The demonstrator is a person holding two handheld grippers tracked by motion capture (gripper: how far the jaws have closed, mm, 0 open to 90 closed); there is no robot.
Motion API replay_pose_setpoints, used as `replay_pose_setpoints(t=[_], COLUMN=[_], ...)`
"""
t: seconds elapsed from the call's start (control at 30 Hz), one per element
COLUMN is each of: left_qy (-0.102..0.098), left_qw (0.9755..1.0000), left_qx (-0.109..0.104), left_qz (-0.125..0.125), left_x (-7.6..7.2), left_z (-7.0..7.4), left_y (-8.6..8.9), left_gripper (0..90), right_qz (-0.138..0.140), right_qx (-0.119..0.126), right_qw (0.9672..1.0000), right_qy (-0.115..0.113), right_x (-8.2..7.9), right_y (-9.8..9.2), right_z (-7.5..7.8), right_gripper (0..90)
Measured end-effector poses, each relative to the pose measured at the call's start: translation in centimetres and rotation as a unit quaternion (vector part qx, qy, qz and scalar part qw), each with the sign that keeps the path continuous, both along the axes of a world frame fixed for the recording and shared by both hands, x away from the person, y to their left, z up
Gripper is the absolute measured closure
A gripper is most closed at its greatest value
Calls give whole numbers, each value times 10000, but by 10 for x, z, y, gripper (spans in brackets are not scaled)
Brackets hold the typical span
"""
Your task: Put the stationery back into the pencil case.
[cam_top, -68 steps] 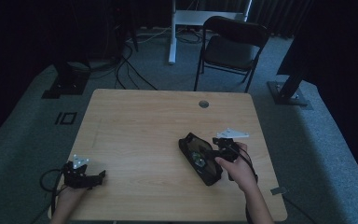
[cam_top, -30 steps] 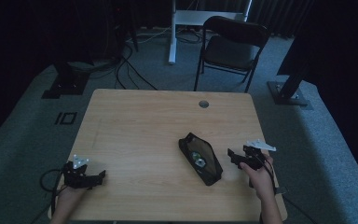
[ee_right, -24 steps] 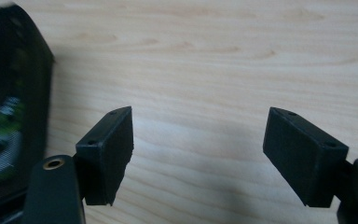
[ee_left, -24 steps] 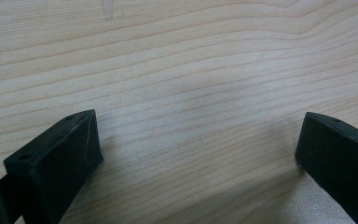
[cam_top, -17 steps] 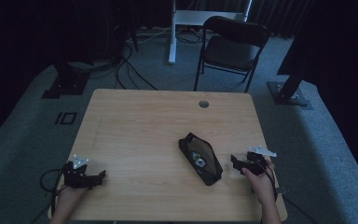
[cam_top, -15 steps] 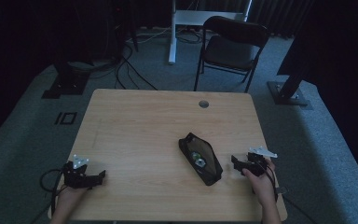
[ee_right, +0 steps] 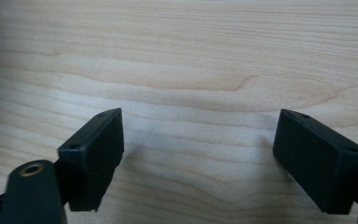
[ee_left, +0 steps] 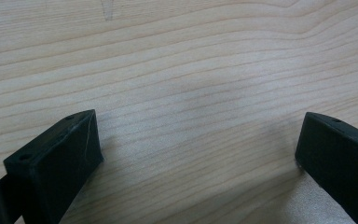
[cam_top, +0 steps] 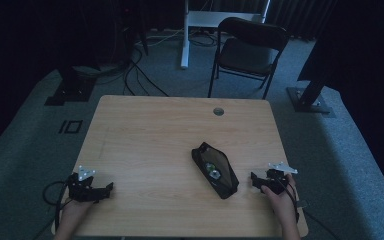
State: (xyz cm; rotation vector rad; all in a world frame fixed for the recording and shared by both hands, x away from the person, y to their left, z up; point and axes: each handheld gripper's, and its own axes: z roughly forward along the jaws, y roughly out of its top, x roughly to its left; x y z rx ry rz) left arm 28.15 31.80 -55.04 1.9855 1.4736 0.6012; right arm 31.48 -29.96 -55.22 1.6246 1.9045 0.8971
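A black pouch lies on the table, right of centre and toward the near edge. Its long axis runs diagonally, from the far-left end near the middle of the table to the near-right end close to the right gripper. Its top is open, and something small and shiny sits inside; what it is cannot be told.

The right gripper rests on the table near the near-right corner, just beside the pouch's near end but apart from it, held by the right hand. In the right gripper view its jaws stand wide apart over bare wood, with nothing between them. The left gripper sits near the near-left corner, well apart from the pouch, held by the left hand. Its jaws are also spread wide over bare wood.

The whole far half and left middle of the table is free. A round grommet hole sits near the far edge.

The tabletop is light wood with visible grain. Around it is grey carpet in a dim room, with a black folding chair beyond the far edge, cables on the floor, and dark stand bases at either side.
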Motion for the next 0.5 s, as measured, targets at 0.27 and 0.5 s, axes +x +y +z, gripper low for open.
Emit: replay_pose_setpoints(t=[0.27,0.5], left_qy=[-1,0], left_qw=[10000,10000], left_qx=[0,0], left_qz=[0,0], left_x=[0,0], left_z=[0,0], left_y=[0,0], left_gripper=[2,2], right_qz=[68,53], right_qx=[-240,-244], right_qw=[9997,9997], right_qy=[54,63], right_x=[0,0], right_y=[5,5], right_z=[-1,-1], right_gripper=[128,124])
